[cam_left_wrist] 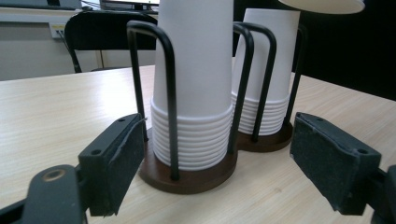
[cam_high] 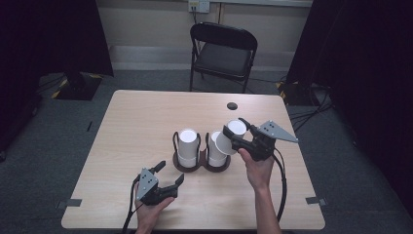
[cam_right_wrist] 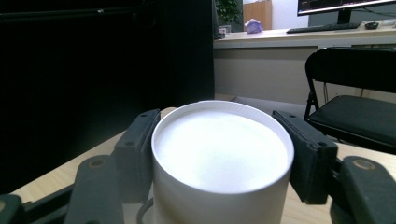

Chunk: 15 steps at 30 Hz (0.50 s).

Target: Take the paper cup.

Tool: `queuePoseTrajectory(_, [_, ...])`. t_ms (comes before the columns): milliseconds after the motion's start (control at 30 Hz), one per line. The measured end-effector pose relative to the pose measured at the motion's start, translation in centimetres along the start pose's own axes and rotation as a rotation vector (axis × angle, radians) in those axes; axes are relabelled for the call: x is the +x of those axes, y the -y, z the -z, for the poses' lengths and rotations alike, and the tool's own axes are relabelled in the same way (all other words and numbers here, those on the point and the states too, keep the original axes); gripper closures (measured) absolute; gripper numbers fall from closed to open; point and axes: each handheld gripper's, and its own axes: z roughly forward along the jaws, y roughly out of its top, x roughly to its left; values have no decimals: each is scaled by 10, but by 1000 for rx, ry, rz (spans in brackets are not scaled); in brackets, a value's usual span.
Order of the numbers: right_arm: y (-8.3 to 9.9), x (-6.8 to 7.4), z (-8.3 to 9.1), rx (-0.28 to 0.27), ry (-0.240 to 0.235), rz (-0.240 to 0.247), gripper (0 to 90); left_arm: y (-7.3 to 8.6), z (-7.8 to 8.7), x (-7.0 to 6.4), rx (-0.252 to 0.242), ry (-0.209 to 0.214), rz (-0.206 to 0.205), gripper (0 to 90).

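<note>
A black wire holder (cam_high: 202, 167) with a brown base stands mid-table and holds two stacks of upturned white paper cups, the left stack (cam_high: 187, 145) and the right stack (cam_high: 215, 153). My right gripper (cam_high: 237, 132) is shut on a single white cup (cam_high: 229, 136), tilted just above the right stack. In the right gripper view that cup (cam_right_wrist: 219, 154) sits between the pads (cam_right_wrist: 135, 144). My left gripper (cam_high: 170, 172) is open on the table, front left of the holder. Its view shows the holder (cam_left_wrist: 187, 179) and both stacks (cam_left_wrist: 194, 70) (cam_left_wrist: 266, 70) just beyond the jaws (cam_left_wrist: 219, 158).
The wooden table (cam_high: 146, 117) has a dark round grommet (cam_high: 232, 106) near its far edge. A black folding chair (cam_high: 223, 53) stands behind the table. Black curtains hang at both sides. Bare tabletop lies left of and in front of the holder.
</note>
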Motion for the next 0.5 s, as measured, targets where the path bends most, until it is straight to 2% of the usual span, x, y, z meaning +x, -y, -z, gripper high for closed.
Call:
queuePoseTrajectory(67, [3,1,3,-1,-12,-13,349,-1,0,0,-1,15,15,243])
queuePoseTrajectory(267, [12,10,15,-10,-27,-48,349,-1,0,0,-1,42,16,237])
queuePoseTrajectory(500, [25,20,24,-22,-61,-86,350,-1,0,-1,-11,85,43,248])
